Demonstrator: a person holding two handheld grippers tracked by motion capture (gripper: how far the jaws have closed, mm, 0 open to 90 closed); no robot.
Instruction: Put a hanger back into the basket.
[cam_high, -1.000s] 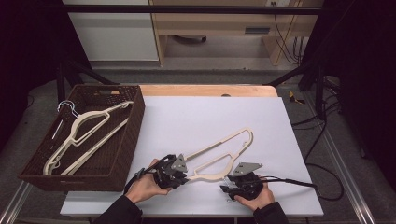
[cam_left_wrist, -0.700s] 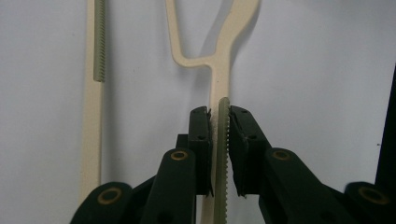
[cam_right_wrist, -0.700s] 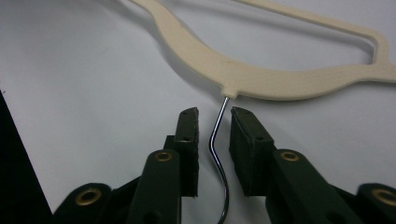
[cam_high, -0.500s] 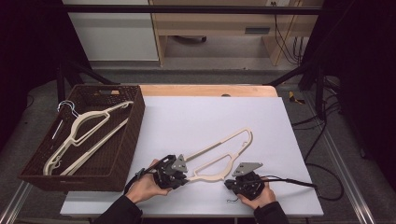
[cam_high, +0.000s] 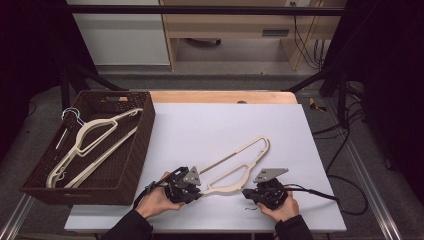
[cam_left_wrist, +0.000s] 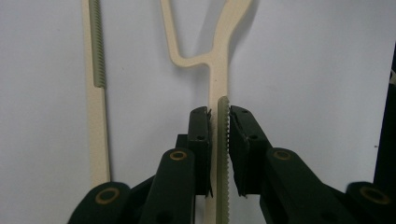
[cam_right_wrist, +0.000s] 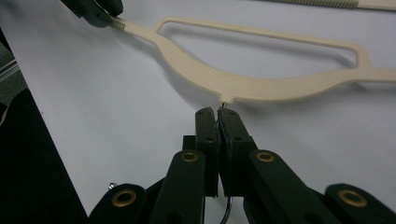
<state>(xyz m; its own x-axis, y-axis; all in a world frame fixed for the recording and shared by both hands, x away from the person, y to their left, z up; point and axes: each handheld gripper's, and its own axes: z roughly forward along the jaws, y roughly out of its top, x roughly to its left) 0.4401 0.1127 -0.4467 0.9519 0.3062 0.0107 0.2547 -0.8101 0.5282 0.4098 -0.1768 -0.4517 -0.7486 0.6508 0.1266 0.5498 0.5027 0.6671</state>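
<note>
A cream plastic hanger (cam_high: 231, 155) lies flat on the white table, near its front edge. My left gripper (cam_high: 199, 187) is shut on the ribbed tip of the hanger's left arm (cam_left_wrist: 218, 70), which sits edge-on between the jaws. My right gripper (cam_high: 247, 192) is at the middle of the hanger's lower side. In the right gripper view its jaws (cam_right_wrist: 217, 112) are pressed together on the thin metal hook wire that comes out of the hanger (cam_right_wrist: 261, 86). The left gripper (cam_right_wrist: 95, 11) shows at the top left there, on the hanger's end.
A dark woven basket (cam_high: 145, 130) stands at the table's left edge with two cream hangers (cam_high: 95, 137) inside. A black cable (cam_high: 320, 192) trails right from the right gripper. A wooden strip (cam_high: 220, 96) runs along the table's far edge.
My right gripper has shifted slightly to the right. The hanger and my left gripper have stayed in place.
</note>
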